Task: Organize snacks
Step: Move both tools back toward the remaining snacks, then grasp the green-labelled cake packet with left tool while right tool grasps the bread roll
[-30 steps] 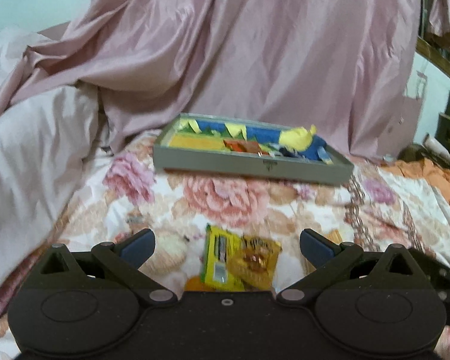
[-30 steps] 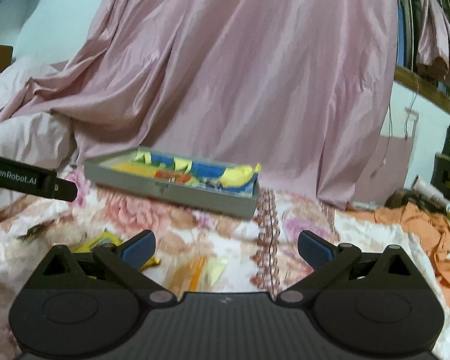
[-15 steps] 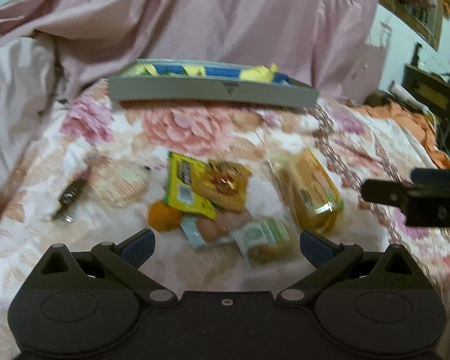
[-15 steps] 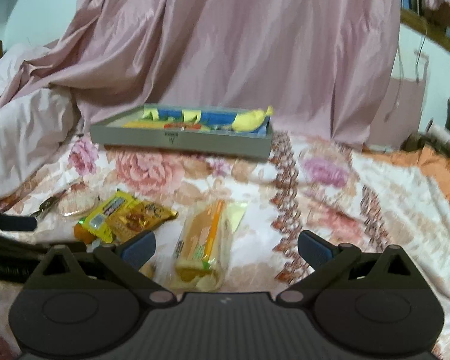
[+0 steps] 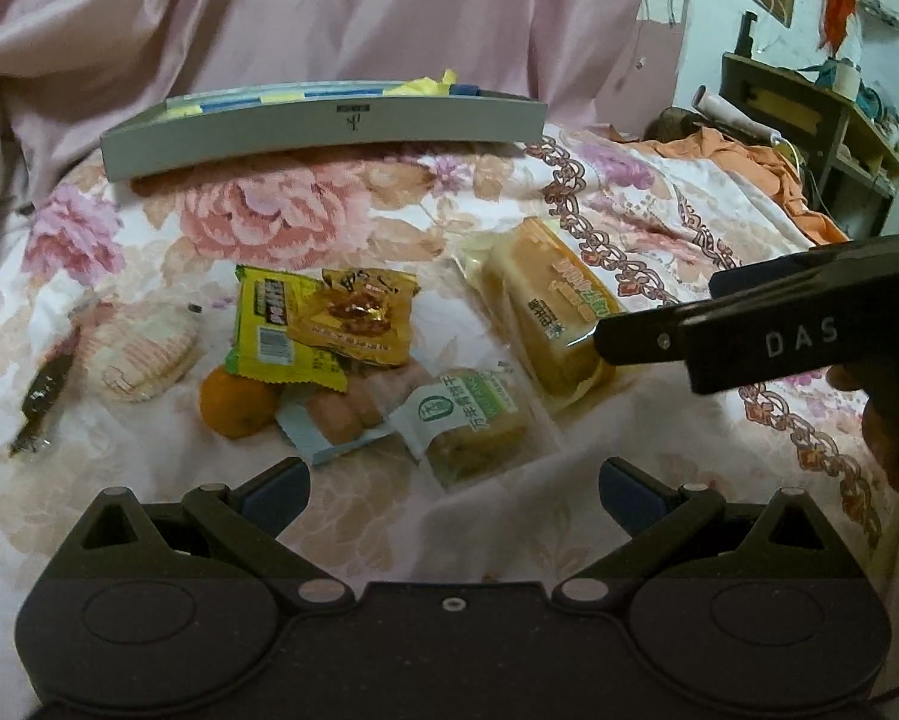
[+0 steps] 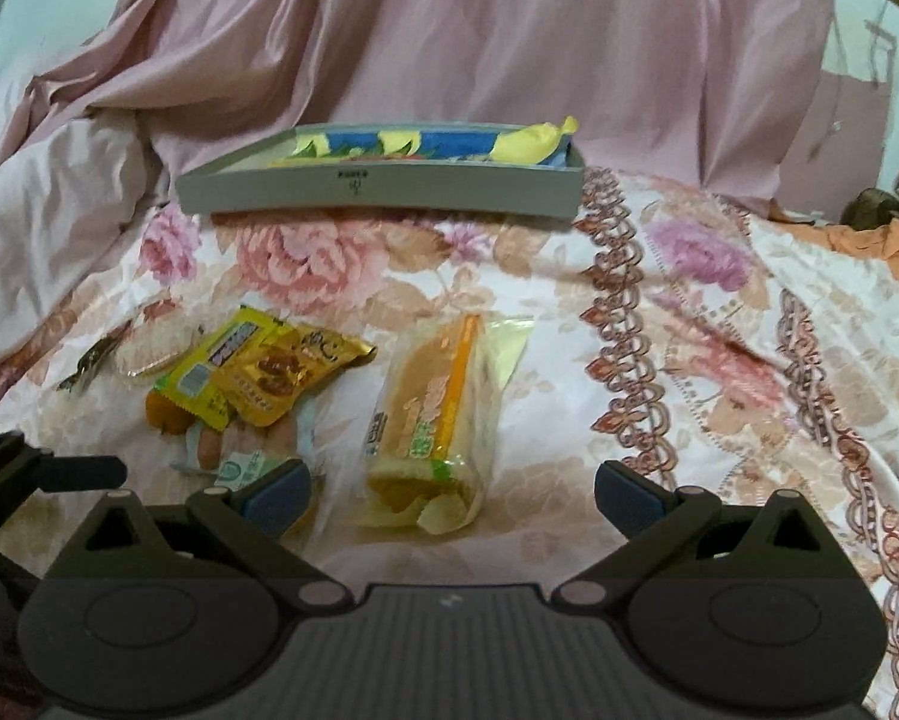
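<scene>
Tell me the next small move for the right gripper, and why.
Probably lower the right gripper straight down around the wrapped sponge cake. Its jaws stand open and empty, the cake lies right ahead between them on the floral bedspread, and the grey tray behind already holds snacks, so this pack looks like the likely next pick.

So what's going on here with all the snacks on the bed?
A person holds a gripper in each hand, sorting snacks into the grey tray. Both the left gripper and right gripper are open and empty. The right one faces the bread pack; the left faces a small pile of packets and an orange. Nothing is picked up.
</scene>
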Available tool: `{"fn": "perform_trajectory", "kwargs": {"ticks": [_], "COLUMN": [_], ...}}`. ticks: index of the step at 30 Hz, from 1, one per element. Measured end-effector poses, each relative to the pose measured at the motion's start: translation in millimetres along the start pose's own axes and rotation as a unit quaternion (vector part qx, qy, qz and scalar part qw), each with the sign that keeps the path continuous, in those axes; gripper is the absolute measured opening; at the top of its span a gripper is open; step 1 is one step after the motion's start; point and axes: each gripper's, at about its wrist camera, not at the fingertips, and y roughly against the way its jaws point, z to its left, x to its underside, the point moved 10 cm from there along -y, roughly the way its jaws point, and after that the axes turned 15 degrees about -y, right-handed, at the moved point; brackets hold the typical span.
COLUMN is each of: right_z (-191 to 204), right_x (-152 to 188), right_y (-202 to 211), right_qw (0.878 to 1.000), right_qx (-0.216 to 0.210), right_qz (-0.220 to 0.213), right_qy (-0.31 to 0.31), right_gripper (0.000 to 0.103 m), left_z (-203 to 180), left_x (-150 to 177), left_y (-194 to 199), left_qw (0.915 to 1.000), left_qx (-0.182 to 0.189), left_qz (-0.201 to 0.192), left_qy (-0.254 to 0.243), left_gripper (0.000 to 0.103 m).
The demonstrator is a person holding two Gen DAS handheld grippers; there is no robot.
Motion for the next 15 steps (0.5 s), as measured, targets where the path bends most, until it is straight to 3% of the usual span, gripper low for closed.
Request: {"fn": "perform_trajectory", "kwargs": {"ticks": [11, 15], "right_z": [12.3, 8.5], "right_x": [-10.0, -16.1], "right_y": [-35.1, -46.8], "right_qw": [0.998, 0.998], "right_qx": [-0.031, -0.036], "right_qz": [0.015, 0.017], "right_qy": [0.048, 0.045], "right_gripper": [0.103, 0.103], "left_z": [-9.5, -4.3], "left_x": [-1.0, 2.7], "left_y": [-28.9, -35.9], "left_qw": [0.9996, 0.9998], "left_qx": [0.025, 0.014], "left_qz": [0.007, 0.006], "left_qy": [0.008, 0.015], "left_gripper": [0.102, 0.102]}}
